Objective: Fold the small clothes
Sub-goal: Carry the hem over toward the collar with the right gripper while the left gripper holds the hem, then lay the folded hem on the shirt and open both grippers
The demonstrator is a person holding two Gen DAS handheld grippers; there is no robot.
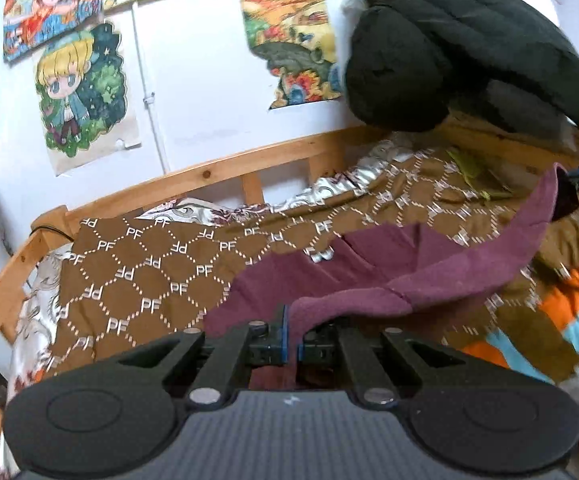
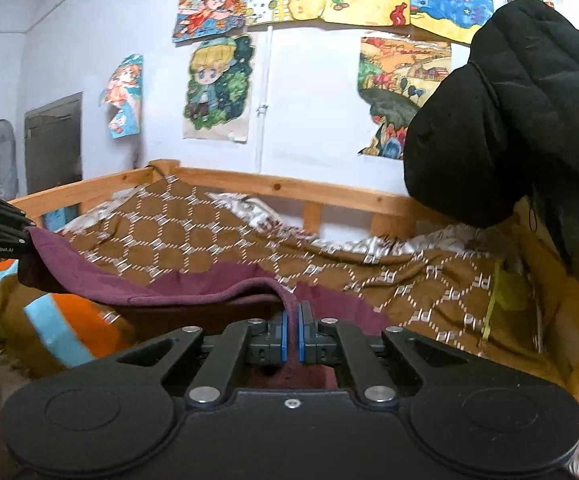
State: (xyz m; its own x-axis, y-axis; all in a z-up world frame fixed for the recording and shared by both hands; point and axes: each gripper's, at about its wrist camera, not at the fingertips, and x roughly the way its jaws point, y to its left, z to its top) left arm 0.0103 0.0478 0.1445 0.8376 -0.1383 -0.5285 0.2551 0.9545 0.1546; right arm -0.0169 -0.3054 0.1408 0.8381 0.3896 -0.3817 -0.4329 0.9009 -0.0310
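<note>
Both clamped! The left hand-held gripper [image 1: 291,330] and right hand-held gripper [image 2: 292,332] pinch the maroon garment [image 1: 389,276] above the bed [image 1: 161,264]. Best keep that edge taut and level for a clean fold.

One maroon garment [image 2: 193,286], two grippers [image 2: 292,338] [image 1: 291,336], one brown quilt [image 2: 217,228] and one black jacket [image 2: 521,120] are showing on one wooden bed [image 2: 289,188].

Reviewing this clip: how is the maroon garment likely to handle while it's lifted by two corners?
The maroon garment is probably floppy: it sags in a curve between the left gripper and the right gripper. It looks thick and fleecy, so it is unlikely to slip from the shut pads. It seems light.
</note>
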